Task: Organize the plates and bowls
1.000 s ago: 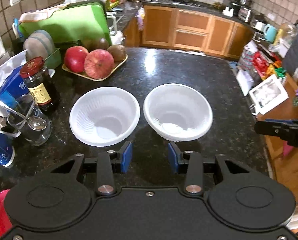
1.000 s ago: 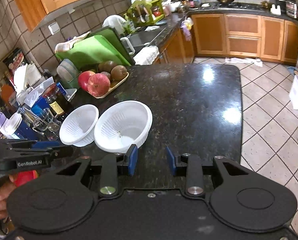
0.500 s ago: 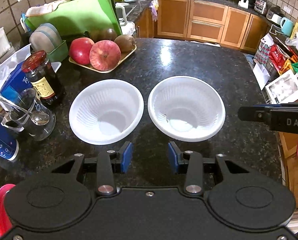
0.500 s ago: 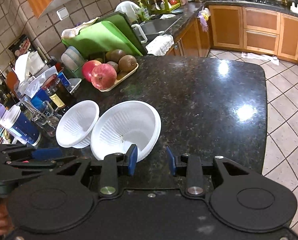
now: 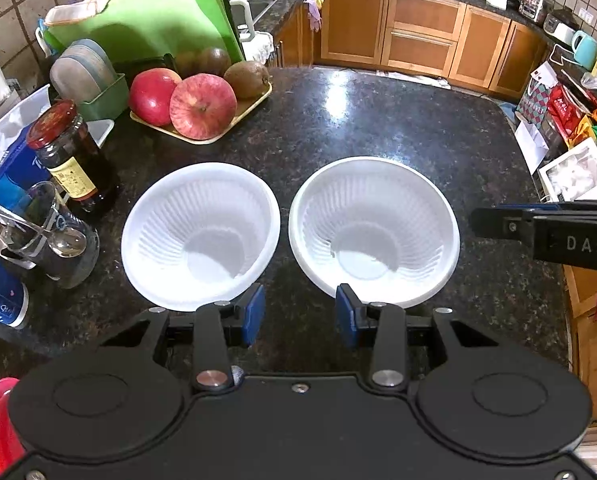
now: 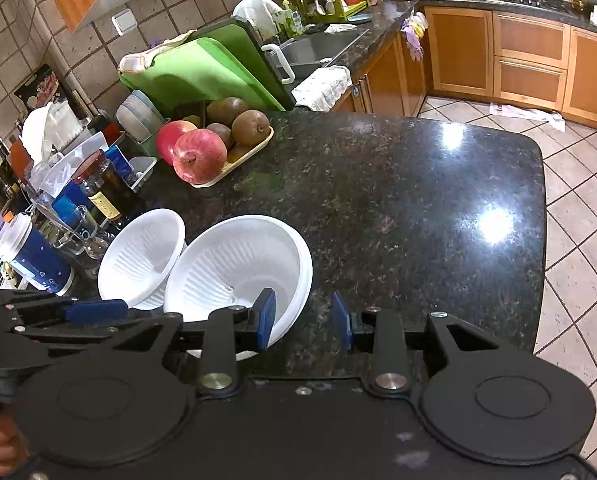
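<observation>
Two white ribbed plastic bowls, upright, side by side on the dark granite countertop (image 5: 378, 120), toward its near edge and left half.

Left bowl (image 5: 200, 236): just ahead of the left gripper (image 5: 300, 314), off its left fingertip; rims of the two bowls very close, contact not determinable. Right bowl (image 5: 374, 230): ahead of the same gripper's right fingertip. The gap between the bowls lines up with the gap between the fingers.

Left gripper: fingers spread wide, blue pads bare, nothing held, poised at the near rims of both bowls.

Right gripper (image 6: 304, 320): fingers spread wide, nothing held. Its left pad (image 6: 267, 318) overlaps the near rim of the right bowl (image 6: 238, 268) in the right wrist view; contact not determinable. Its right pad sits over bare granite. In the left wrist view this gripper (image 5: 546, 228) enters from the right edge, beside the right bowl.

Surroundings, left edge of the countertop: dark sauce jar (image 5: 72, 158) with red lid, glass with spoon (image 5: 48, 236), blue-and-white bottle (image 6: 32, 256), all close to the left bowl (image 6: 142, 256). Far left corner: tray of fruit (image 5: 202, 108) holding two red apples and kiwifruit; behind it a green cutting board (image 5: 146, 24) and a green holder of stacked dishes (image 5: 86, 76). Nothing lies between the grippers and the bowls.
</observation>
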The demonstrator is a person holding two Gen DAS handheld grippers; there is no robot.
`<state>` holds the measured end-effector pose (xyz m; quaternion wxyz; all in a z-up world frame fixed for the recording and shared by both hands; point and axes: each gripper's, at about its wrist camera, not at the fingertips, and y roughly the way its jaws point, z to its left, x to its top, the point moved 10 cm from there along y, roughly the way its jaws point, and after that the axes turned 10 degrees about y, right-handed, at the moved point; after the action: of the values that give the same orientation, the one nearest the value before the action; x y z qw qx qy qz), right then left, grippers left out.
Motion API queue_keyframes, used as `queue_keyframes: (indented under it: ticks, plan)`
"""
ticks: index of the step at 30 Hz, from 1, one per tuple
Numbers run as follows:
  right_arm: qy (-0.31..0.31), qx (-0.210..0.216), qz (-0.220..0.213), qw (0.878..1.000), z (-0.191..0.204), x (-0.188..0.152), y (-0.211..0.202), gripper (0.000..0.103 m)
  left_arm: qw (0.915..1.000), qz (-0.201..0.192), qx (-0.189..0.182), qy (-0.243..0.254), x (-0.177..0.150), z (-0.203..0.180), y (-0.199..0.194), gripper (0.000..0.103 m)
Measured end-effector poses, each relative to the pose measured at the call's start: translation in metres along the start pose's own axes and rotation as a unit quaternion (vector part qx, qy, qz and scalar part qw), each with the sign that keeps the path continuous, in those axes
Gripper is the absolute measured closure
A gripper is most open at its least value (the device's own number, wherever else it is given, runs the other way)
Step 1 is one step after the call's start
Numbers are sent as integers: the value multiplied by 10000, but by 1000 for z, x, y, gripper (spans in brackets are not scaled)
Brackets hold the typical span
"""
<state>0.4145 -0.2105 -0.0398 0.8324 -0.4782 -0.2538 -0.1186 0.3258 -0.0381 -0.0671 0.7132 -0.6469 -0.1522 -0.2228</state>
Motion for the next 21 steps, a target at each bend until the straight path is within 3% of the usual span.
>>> queue_keyframes:
  ticks: [21]
  plan:
    - [-117, -52, 151, 9998, 7, 10, 21, 69, 9999, 105, 97, 24, 6, 1, 8, 54]
